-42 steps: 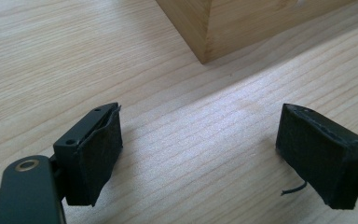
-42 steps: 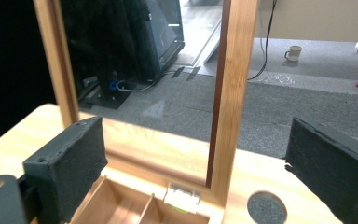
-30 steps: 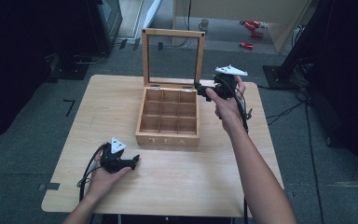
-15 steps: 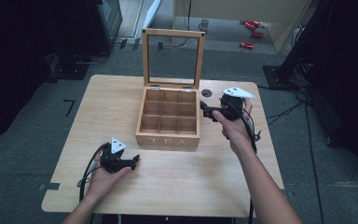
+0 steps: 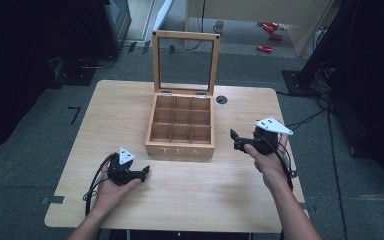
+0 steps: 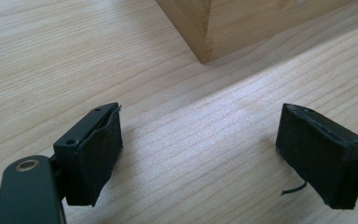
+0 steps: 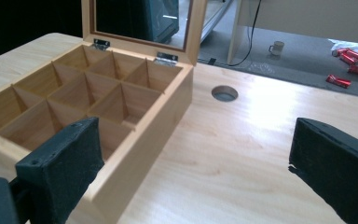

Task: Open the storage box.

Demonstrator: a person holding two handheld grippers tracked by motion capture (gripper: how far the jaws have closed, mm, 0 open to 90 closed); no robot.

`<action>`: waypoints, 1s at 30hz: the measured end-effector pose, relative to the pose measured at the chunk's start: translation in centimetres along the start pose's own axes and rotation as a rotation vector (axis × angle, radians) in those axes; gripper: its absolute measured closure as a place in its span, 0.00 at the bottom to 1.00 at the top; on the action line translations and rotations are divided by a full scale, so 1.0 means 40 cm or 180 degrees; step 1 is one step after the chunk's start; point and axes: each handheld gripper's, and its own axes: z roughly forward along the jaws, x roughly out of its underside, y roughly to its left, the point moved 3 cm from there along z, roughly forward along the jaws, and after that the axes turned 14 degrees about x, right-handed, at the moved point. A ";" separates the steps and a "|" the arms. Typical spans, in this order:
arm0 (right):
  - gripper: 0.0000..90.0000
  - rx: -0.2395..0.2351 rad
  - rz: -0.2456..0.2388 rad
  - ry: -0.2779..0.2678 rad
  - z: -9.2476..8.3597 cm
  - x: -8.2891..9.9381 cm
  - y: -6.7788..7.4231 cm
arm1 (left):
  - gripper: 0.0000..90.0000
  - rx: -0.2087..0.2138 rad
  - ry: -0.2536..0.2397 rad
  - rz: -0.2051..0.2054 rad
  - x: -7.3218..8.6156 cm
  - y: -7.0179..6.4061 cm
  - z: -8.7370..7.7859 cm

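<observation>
Wooden tea box [image 5: 181, 127] sits mid-table [image 5: 120, 105], its glass lid upright and its nine compartments empty. Right gripper [image 5: 236, 141] hovers just beside the box's right side, jaws wide and empty. Left gripper [image 5: 142, 172] rests near the front-left corner, jaws wide too.

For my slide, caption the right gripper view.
Open right tongs beside an empty nine-compartment wooden tea box, lid raised, on a wooden table.

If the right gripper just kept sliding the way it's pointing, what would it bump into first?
Most likely the tea box: the right gripper points at its right side wall, with bare table between. One jaw lines up with the wall; the other might pass beside it.
</observation>
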 end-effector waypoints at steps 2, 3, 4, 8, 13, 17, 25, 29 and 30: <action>0.02 -0.0030 0.0026 0.0019 -0.015 0.019 -0.009 | 0.16 -0.0003 0.0000 0.0000 0.000 0.000 0.000; 0.02 -0.0012 0.0006 0.0017 -0.021 0.029 -0.014 | 0.16 -0.0005 0.0001 0.0001 0.000 0.000 0.000; 0.02 0.0015 -0.0007 0.0024 -0.027 0.040 -0.018 | 0.16 -0.0008 0.0008 0.0010 0.000 0.001 -0.001; 0.03 0.0037 0.0032 0.0078 -0.045 0.084 -0.038 | 0.16 -0.0009 0.0007 0.0008 0.000 0.000 -0.001; 0.03 0.0088 0.0127 0.0165 -0.058 0.147 -0.066 | 0.16 -0.0009 0.0007 0.0009 0.000 0.000 -0.001; 0.03 0.0181 0.0129 0.0251 -0.062 0.201 -0.086 | 0.16 -0.0012 0.0013 0.0009 0.000 0.000 -0.001; 0.03 0.0279 0.0190 0.0477 -0.074 0.297 -0.125 | 0.16 -0.0014 0.0009 0.0007 0.000 0.000 -0.001; 0.03 0.0427 0.0069 0.0605 -0.077 0.340 -0.142 | 0.16 -0.0014 0.0010 0.0008 0.000 0.000 -0.001; 0.03 0.0455 0.0037 0.0637 -0.077 0.349 -0.146 | 0.16 -0.0014 0.0010 0.0008 0.000 0.000 -0.001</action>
